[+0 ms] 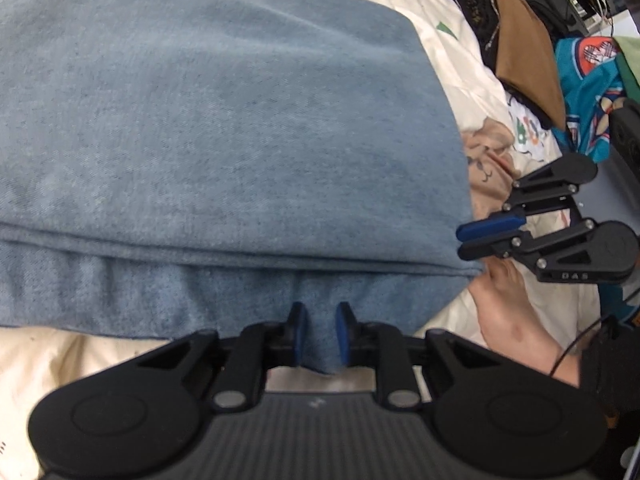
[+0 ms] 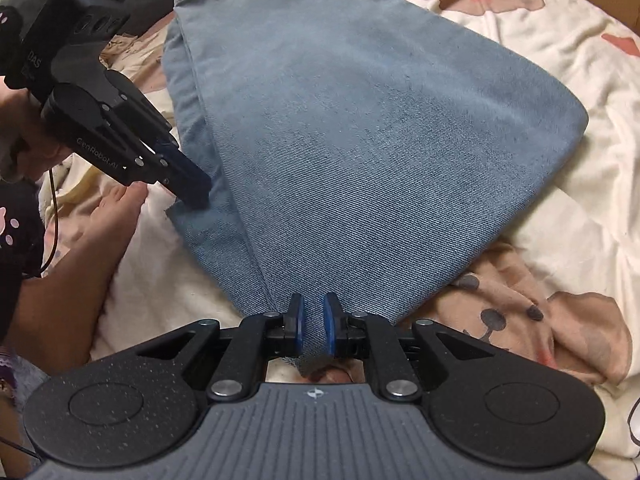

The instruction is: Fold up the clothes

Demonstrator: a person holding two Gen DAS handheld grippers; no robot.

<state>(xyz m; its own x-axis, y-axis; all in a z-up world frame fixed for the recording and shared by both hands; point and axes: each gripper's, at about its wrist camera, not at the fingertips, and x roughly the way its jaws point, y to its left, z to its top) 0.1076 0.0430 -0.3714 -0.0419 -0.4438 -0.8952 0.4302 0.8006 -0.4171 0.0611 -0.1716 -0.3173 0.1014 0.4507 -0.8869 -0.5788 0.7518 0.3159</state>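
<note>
Both pairs of jaws are clamped on the near edge of the folded blue denim garment. The left gripper pinches a tuck of cloth between its blue pads and points steeply down at the lower layers. The right gripper bites a corner of the same edge, also pitched steeply down. The denim lies folded in layers on a cream bedsheet with pink and brown prints. A bare forearm rests just beside the cloth.
</note>
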